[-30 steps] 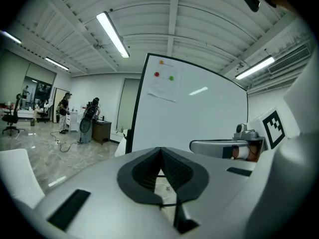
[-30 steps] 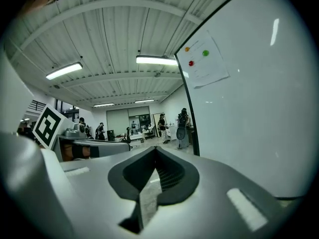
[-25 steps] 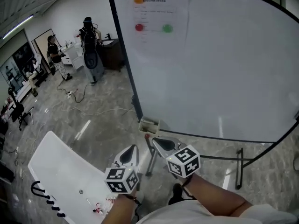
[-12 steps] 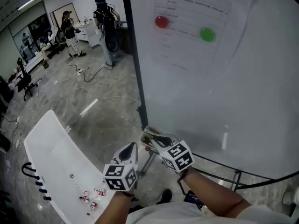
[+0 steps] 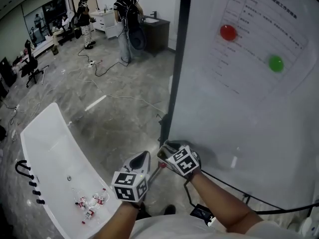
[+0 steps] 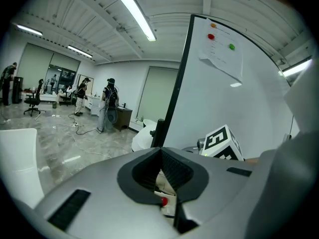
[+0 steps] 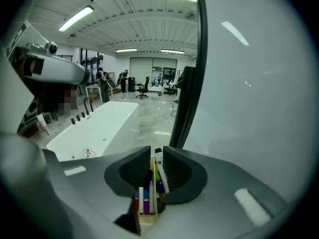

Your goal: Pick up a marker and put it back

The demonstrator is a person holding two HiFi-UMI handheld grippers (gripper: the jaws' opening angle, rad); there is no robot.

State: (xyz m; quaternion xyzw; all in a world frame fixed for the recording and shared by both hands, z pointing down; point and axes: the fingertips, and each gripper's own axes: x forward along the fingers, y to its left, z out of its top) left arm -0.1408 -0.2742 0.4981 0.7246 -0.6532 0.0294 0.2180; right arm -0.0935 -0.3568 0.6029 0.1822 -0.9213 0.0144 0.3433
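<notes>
A glossy whiteboard (image 5: 249,113) with a black frame fills the right, and a smooth white tub (image 5: 50,148) lies on the left. The black-padded right tongs (image 7: 157,159) stand narrowly apart over a pale boxy tray (image 7: 147,219) of slim capped markers (image 7: 146,202). The left tongs (image 6: 162,152) are pressed together, empty.

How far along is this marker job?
Done: only the reach; no marker is lifted. In hand: the right gripper is at the marker box, jaws apart around a white marker, not clamped. The left gripper is shut, empty. Left: grip, lift, put it back.
</notes>
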